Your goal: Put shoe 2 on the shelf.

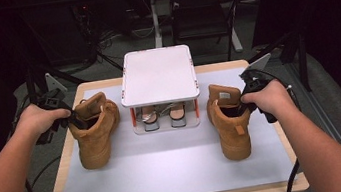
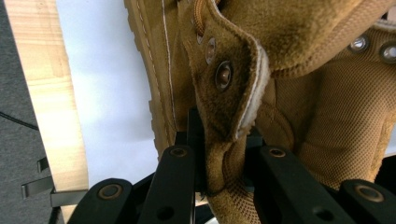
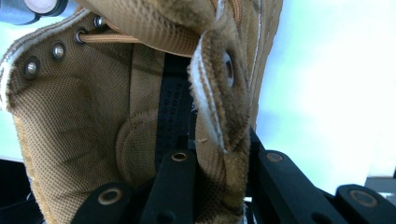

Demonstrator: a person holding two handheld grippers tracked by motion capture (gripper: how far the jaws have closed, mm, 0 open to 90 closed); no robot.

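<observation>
Two tan suede boots stand on a white mat (image 1: 168,167). The left boot (image 1: 94,134) is gripped at its collar by my left gripper (image 1: 77,120), and in the left gripper view the black jaws pinch the collar flap (image 2: 229,107) of that boot (image 2: 327,116). The right boot (image 1: 230,123) is held the same way by my right gripper (image 1: 246,105). The right gripper view shows its collar edge (image 3: 219,107) clamped between the jaws, with the mesh lining (image 3: 79,116) beside it. Both boots' soles look close to the mat; whether they touch it I cannot tell.
A white two-level shoe rack (image 1: 158,75) stands at the back middle of the mat, with a pair of sandals (image 1: 164,116) on its lower shelf. The wooden table edge (image 1: 62,166) frames the mat. A chair (image 1: 202,11) and cables lie behind the table.
</observation>
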